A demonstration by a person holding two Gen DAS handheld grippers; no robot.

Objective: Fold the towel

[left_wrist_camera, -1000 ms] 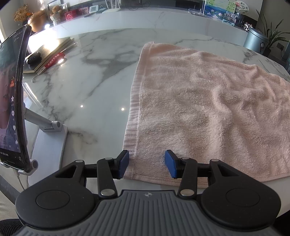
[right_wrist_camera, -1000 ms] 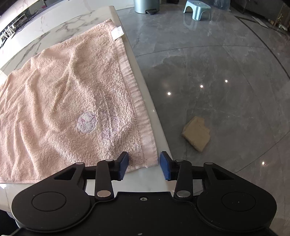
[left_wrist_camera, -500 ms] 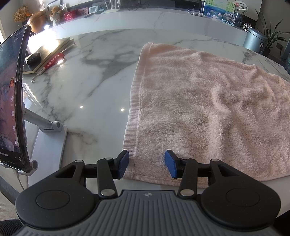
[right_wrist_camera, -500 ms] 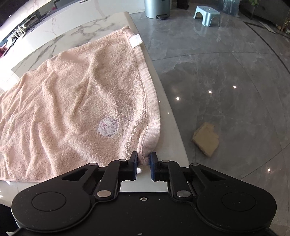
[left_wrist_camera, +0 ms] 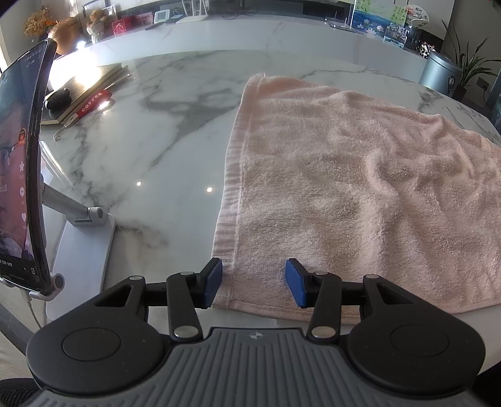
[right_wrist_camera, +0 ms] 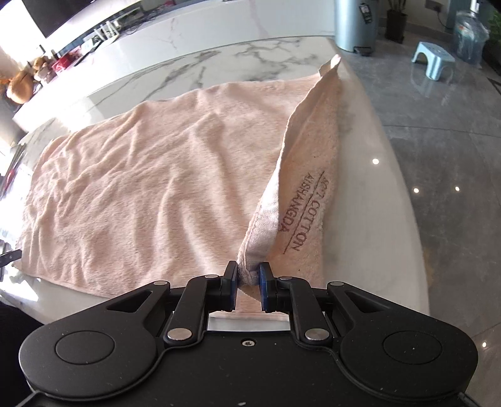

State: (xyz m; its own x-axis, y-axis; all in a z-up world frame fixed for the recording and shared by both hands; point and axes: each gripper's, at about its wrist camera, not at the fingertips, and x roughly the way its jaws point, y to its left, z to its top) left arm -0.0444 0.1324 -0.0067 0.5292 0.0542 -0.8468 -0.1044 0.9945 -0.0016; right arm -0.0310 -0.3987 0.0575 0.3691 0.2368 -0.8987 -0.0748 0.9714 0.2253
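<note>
A pink towel [left_wrist_camera: 360, 194] lies spread on the white marble table [left_wrist_camera: 156, 150]. My left gripper [left_wrist_camera: 253, 283] is open, its blue pads on either side of the towel's near left corner, low over it. In the right wrist view my right gripper [right_wrist_camera: 247, 280] is shut on the towel's [right_wrist_camera: 150, 194] near right corner and holds it lifted, so the right edge rises as a ridge and shows its underside with printed lettering [right_wrist_camera: 300, 216].
A phone on a stand [left_wrist_camera: 22, 175] is at the left of the table, with books and a red pen [left_wrist_camera: 90, 105] behind it. The table edge runs along the right [right_wrist_camera: 391, 188], with grey floor, a bin [right_wrist_camera: 353, 22] and a stool [right_wrist_camera: 433, 59] beyond.
My right gripper has closed on the towel's near right corner and lifted it, turning the right edge up. My left gripper has stayed open at the near left corner.
</note>
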